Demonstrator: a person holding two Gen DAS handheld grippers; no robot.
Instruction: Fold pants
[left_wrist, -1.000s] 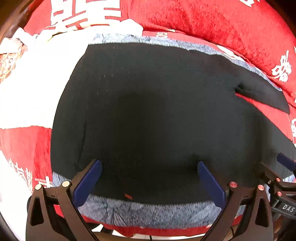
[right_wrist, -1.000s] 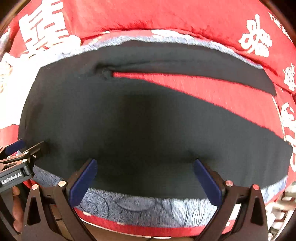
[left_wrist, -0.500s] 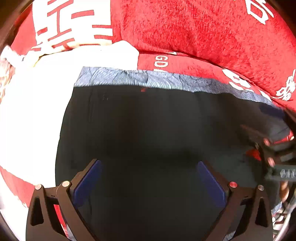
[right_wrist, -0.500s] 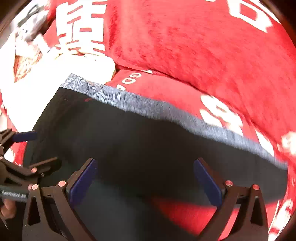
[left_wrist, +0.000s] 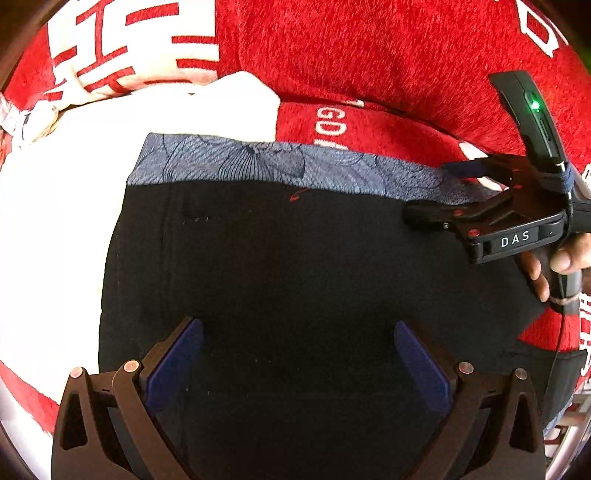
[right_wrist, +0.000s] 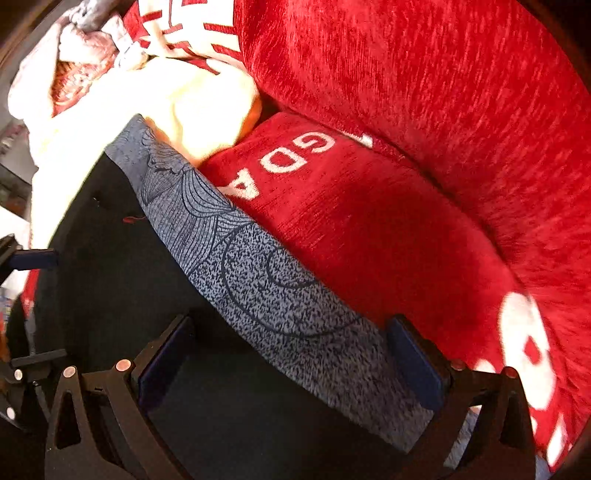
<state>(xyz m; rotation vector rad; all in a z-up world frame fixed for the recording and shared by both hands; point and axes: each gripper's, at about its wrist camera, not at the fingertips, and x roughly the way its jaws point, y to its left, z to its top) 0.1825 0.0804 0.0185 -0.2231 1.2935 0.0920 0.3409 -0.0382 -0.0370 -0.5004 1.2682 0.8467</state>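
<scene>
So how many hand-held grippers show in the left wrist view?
2. The left hand-held gripper sits at the bottom, fingers spread over the black pants. The right hand-held gripper reaches in from the right edge at the blue-grey waistband.

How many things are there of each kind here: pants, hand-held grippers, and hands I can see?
Pants: 1, the black pants with a grey patterned waistband.
Hand-held grippers: 2, the left hand-held gripper and the right hand-held gripper, both open.
Hands in view: 1, the hand on the right one's handle.
Total: 4.
</scene>
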